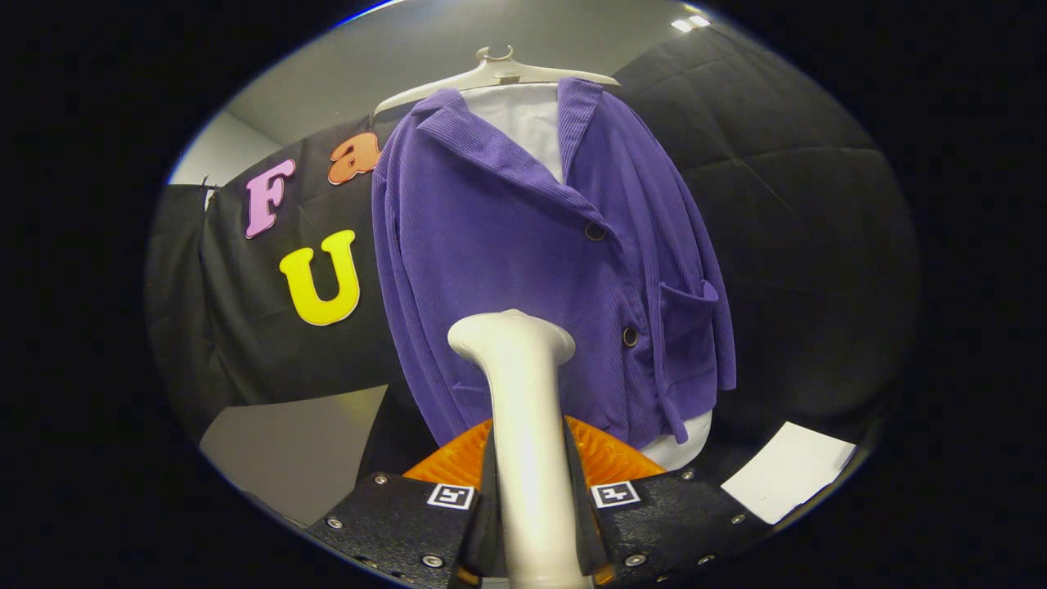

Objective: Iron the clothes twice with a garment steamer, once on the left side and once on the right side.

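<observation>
**Steamer in grip, head low on jacket, pass in hand**

Gripper point(530, 507) is clamped on the steamer point(523, 425): both fingers press the handle from either side, handle runs up between them, head sits just ahead of the fingers.

Jacket point(523, 245) hangs on a hanger point(499, 74) straight ahead, buttoned, white lining showing at the neck and below the hem. Steamer head is in front of the lower front panel, just beside the button line, on the panel away from the pocket point(685, 327). Can't tell whether the head touches the fabric or stands just off it.

Judgement: this is one of the two passes, at or near the bottom of the stroke. Can't tell from here whether it's the first or second.

Next move calls for: keep the clamp tight, hold the head square to the cloth, run along the panel without snagging buttons point(595, 231). Then shift across to the pocket side if that one's undone; pocket edge is the snag risk.

White sheet point(785, 470) lies beyond the jacket on the pocket side, well apart from the stroke.
</observation>
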